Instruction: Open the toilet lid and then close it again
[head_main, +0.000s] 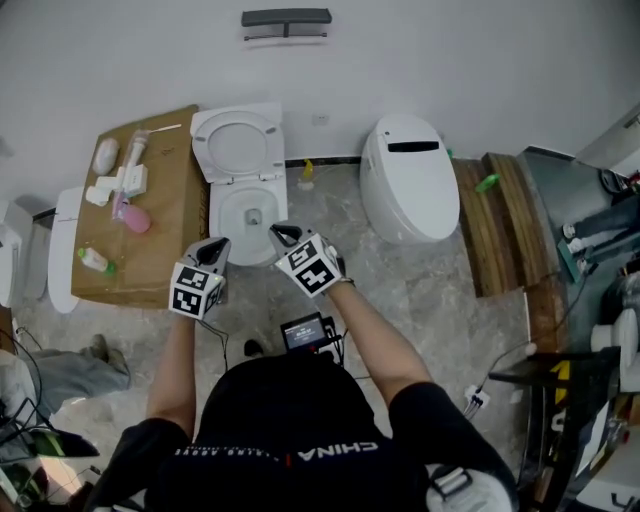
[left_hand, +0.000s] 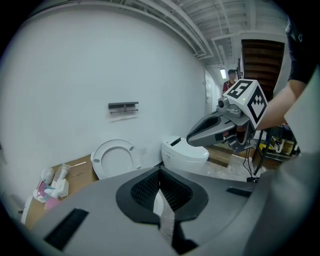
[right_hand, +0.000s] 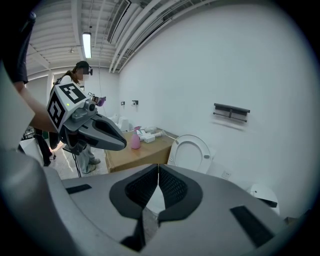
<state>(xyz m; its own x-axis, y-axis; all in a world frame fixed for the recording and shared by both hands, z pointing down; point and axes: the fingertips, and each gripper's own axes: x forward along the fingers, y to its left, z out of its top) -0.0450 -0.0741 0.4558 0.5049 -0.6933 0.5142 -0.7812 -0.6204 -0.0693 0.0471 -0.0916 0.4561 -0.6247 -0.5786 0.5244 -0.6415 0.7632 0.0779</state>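
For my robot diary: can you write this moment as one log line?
toilet lid: raised | left gripper: shut, empty | right gripper: shut, empty | both: apart from lid

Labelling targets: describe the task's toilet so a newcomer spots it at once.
Along the white back wall, between the cardboard box and a rounded, closed toilet, stands the target toilet. Unlike that neighbour, its lid stands raised against the wall, leaving the bowl open.
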